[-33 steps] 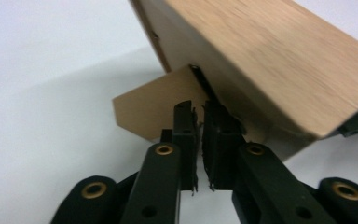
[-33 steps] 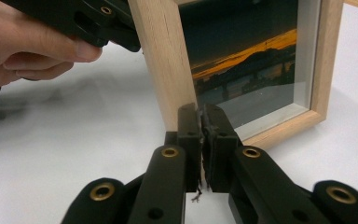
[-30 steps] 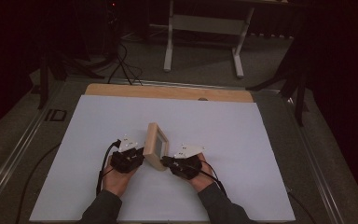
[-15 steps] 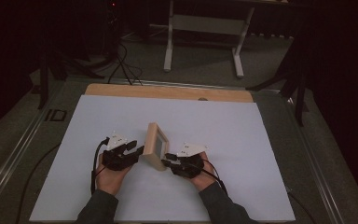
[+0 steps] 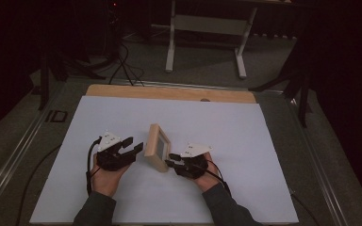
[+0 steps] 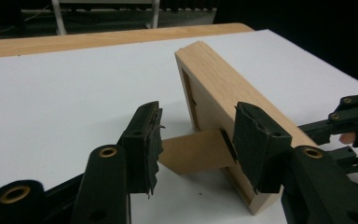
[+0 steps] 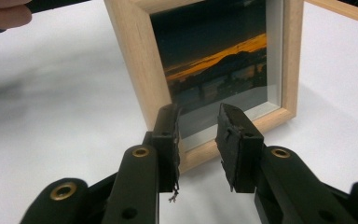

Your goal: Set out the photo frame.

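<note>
Picture frame [image 5: 157,147] of pale wood stands upright near the middle of our white table sheet [image 5: 245,141], between our 2 grippers. It holds a sunset photo [image 7: 214,60] of dark hills under an orange sky behind glass, and that face is turned toward our right hand.

From the back of the frame a flat wooden stand flap [image 6: 193,151] sticks out and props it on the sheet. In the left gripper view this flap lies in the gap between our left gripper [image 6: 196,140] pads, but neither pad presses on it; the jaws have just been opening and now stand wide apart. In the high view our left gripper [image 5: 133,147] sits just beside the back of the frame.

Our right gripper [image 7: 198,135] points at the lower edge of the frame's front. Its jaws have just been opening too and stand parted, with the bottom rail seen beyond the gap and nothing clamped. In the high view our right gripper [image 5: 172,160] is just beside the frame's near corner.
</note>
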{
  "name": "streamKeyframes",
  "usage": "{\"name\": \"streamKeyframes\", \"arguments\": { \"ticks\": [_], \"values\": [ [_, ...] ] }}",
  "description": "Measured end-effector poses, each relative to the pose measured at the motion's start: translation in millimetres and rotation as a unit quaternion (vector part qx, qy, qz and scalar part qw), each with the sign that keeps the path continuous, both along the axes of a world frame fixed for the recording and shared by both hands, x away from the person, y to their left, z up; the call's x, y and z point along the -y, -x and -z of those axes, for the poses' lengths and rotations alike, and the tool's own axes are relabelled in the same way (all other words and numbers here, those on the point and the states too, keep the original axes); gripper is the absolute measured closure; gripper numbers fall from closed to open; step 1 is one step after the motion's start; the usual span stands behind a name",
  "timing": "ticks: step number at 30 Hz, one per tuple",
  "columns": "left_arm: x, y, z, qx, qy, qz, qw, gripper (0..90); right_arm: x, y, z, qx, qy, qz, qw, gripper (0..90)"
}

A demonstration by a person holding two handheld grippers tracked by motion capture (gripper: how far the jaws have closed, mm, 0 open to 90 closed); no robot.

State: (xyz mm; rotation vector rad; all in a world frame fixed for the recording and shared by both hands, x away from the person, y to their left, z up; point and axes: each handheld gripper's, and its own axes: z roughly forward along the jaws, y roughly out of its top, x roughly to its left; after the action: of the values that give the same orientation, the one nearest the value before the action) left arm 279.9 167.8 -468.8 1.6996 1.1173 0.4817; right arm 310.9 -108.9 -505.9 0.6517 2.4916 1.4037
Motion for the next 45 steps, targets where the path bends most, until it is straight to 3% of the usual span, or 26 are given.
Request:
{"name": "streamKeyframes", "arguments": {
  "ticks": [4,22,31,45],
  "values": [
    [-0.3,1.5,-2.7,0.001,0.004,0.002,1.0000,49.6,2.2,-0.9,-1.2,0.000,-0.003,0.002,1.0000,68.2],
    [15.0,12.6,-16.1,0.017,-0.017,0.024,0.9994,42.0,7.0,-3.9,-2.7,-0.005,-0.007,0.005,1.0000,63.3],
    [26.6,11.5,-10.0,0.004,-0.021,0.038,0.9990,37.4,8.5,-4.5,-3.5,-0.004,-0.010,0.010,0.9999,62.0],
    [40.9,2.3,2.9,-0.023,-0.022,0.035,0.9989,36.4,9.3,-5.2,-3.5,-0.005,-0.009,0.013,0.9999,61.7]
  ]
}}
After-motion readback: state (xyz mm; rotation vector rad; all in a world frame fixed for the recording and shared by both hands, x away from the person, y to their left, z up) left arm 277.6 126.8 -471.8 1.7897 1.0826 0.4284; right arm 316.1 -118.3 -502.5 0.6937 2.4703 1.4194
